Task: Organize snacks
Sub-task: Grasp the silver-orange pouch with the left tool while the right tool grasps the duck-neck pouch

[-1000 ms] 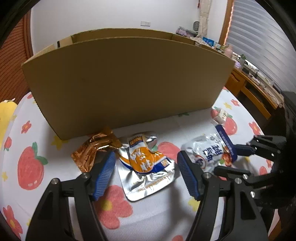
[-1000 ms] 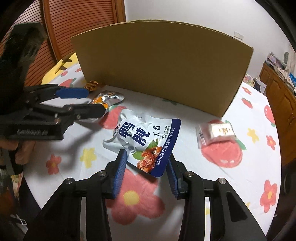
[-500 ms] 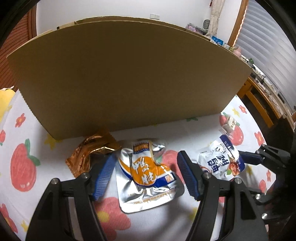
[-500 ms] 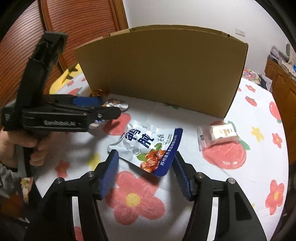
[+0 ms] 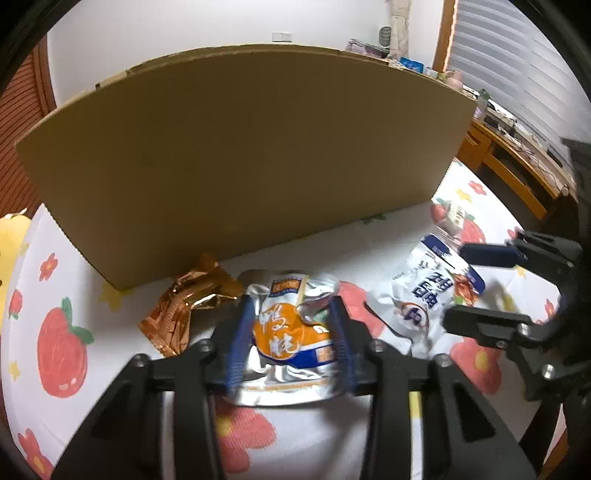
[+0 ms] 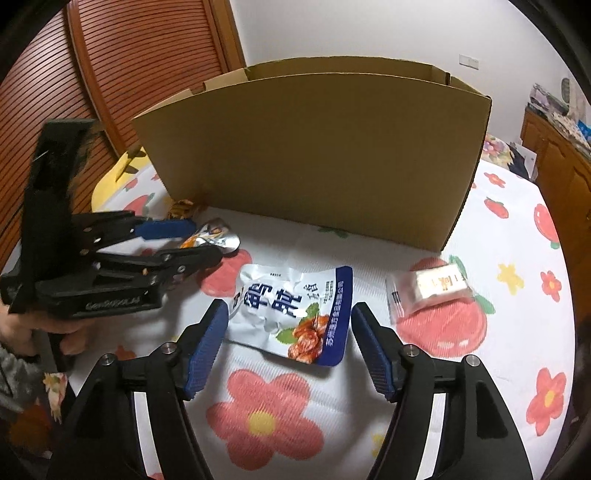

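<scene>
Jaws of the left gripper [image 5: 291,332] have just closed on the crumpled orange pouch [image 5: 290,332] while the right gripper [image 6: 288,345] has just opened wide around the white pouch [image 6: 295,306], so slick foil could slip free on lifting.

Setting: home, likely bedroom or living room. Evidence: table under fruit-and-flower print cloth [image 6: 517,258]; slatted wooden door [image 6: 147,74] at left of right wrist view; window blinds [image 5: 517,74] at right of left wrist view; wooden sideboard [image 5: 517,162] cluttered with household items; white wall with wall switch plate [image 5: 282,36].
</scene>
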Action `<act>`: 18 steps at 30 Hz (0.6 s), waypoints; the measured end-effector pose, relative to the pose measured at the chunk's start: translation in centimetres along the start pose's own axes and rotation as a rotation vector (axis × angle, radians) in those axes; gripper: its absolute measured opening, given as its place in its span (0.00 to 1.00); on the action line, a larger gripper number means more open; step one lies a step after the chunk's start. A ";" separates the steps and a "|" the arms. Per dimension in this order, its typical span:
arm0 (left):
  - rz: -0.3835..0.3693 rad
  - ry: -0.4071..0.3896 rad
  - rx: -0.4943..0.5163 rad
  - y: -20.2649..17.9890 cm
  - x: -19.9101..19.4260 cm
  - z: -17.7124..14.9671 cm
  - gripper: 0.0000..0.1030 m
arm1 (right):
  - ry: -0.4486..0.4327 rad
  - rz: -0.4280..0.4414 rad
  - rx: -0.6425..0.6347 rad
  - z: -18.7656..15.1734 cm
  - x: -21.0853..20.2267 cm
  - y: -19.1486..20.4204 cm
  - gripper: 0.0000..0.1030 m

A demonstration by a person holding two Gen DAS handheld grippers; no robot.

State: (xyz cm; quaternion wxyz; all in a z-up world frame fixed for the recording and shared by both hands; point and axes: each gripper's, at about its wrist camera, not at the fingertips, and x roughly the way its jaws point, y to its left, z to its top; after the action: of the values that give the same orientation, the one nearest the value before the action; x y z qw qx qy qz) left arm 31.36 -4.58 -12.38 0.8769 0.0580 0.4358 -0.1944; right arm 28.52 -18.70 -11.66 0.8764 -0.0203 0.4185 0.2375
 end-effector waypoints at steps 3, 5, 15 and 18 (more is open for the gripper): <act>-0.015 -0.002 -0.011 0.5 -0.2 -0.2 0.36 | 0.017 -0.021 0.003 0.6 0.9 0.2 0.75; -0.033 0.007 -0.046 1.2 -0.3 -0.1 0.40 | 0.035 -0.027 0.005 0.8 1.5 0.2 0.75; -0.010 0.024 -0.008 1.2 0.0 -0.5 0.58 | 0.071 -0.098 -0.062 0.5 3.1 1.4 0.84; 0.002 0.019 0.019 0.8 -0.2 -0.8 0.52 | 0.080 -0.114 -0.085 0.5 3.5 1.8 0.86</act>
State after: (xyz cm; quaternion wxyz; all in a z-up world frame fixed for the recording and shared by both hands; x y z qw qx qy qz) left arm 30.96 -3.60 -12.83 0.8723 0.0686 0.4423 -0.1968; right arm 30.00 -15.61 -13.58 0.8695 -0.0909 0.4407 0.2038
